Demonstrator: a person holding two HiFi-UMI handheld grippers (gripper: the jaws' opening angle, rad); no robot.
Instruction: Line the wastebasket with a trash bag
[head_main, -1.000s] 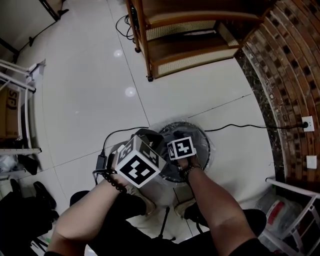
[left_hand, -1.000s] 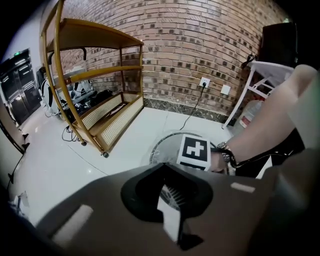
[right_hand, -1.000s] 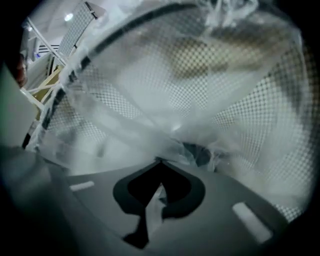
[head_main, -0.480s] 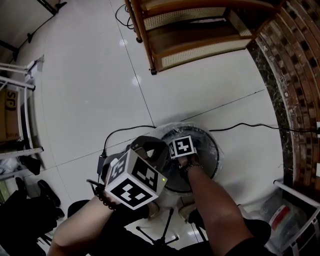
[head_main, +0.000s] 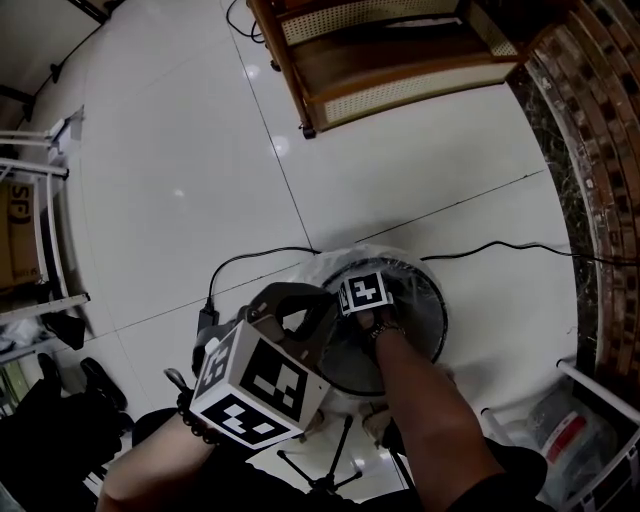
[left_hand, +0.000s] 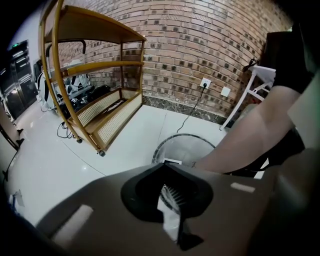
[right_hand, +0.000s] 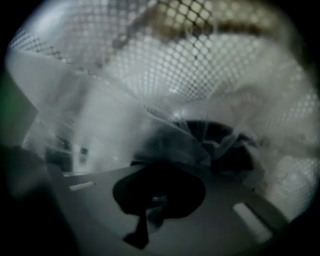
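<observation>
left gripper (left_hand: 163, 166) pinches the trash bag (left_hand: 170, 220) edge beside the wastebasket (head_main: 436, 302) rim; right gripper (right_hand: 162, 167), clamped on the bag inside, could tear the thin plastic if tugged.

On the floor are counted one wastebasket (head_main: 437, 300), one bag (head_main: 372, 256), one shelf (head_main: 400, 60) and two cables (head_main: 260, 252). Two grippers are counted: left gripper (head_main: 300, 300), right gripper (right_hand: 162, 167).

R gripper (head_main: 364, 298) inside wastebasket (head_main: 438, 305), clear bag (head_main: 350, 253) over rim; L gripper (head_main: 300, 300) at rim
</observation>
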